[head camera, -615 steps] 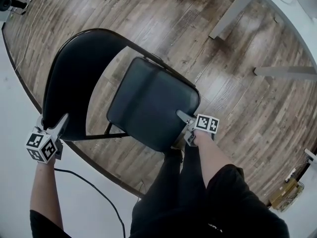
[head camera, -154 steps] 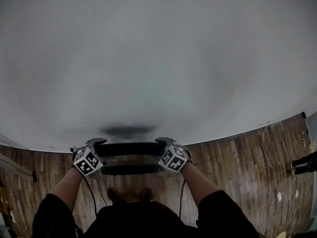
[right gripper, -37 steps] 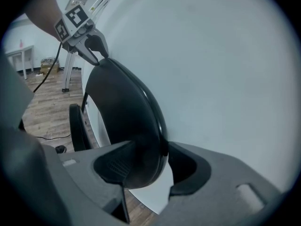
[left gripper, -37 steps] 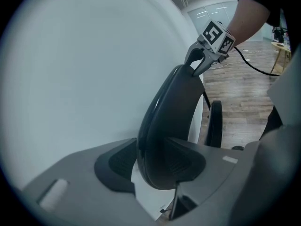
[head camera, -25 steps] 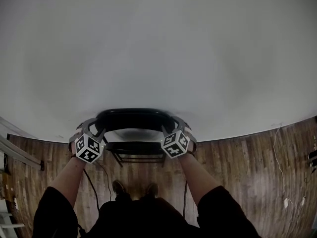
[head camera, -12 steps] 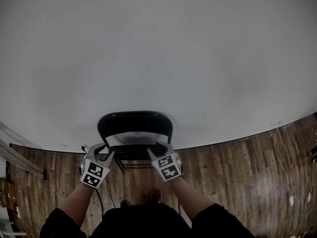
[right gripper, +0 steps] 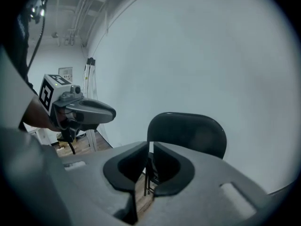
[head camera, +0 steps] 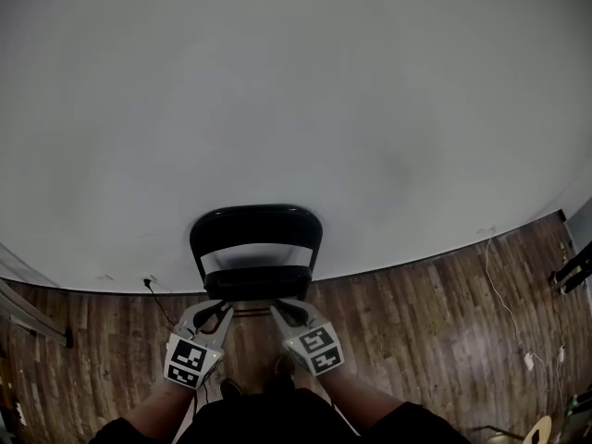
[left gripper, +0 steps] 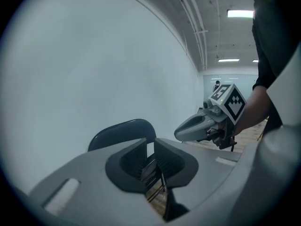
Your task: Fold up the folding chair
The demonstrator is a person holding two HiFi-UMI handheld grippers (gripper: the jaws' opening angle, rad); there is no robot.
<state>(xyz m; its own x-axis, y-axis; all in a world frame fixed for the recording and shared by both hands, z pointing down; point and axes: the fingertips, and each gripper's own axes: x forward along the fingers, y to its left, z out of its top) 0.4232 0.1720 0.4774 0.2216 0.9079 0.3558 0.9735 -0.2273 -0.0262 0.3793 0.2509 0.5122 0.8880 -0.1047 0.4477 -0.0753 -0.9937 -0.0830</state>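
Observation:
The black folding chair (head camera: pixel 256 248) stands folded flat, upright against the white wall (head camera: pixel 296 109). Both grippers hang in front of it and touch nothing. In the head view my left gripper (head camera: pixel 215 309) is just below the chair's left side, and my right gripper (head camera: pixel 283 306) is below its right side. The left gripper view shows my left gripper (left gripper: pixel 149 150) with its jaws closing to a narrow slit, the chair back (left gripper: pixel 120 133) far behind them. My right gripper (right gripper: pixel 150 155) is closing likewise, nothing between its pads, with the chair (right gripper: pixel 188 131) beyond.
Wooden floor (head camera: pixel 416 303) meets the wall right behind the chair. A cable and wall socket (head camera: pixel 148 283) sit left of the chair, and more cables (head camera: pixel 518 331) lie at the right. A metal frame (right gripper: pixel 89 84) leans on the wall at the left. The person's feet (head camera: pixel 277 373) are below the grippers.
Both grippers have come off the sides of the chair's backrest and drawn back towards the person. Their jaws have narrowed. The chair stays leaning at the wall.

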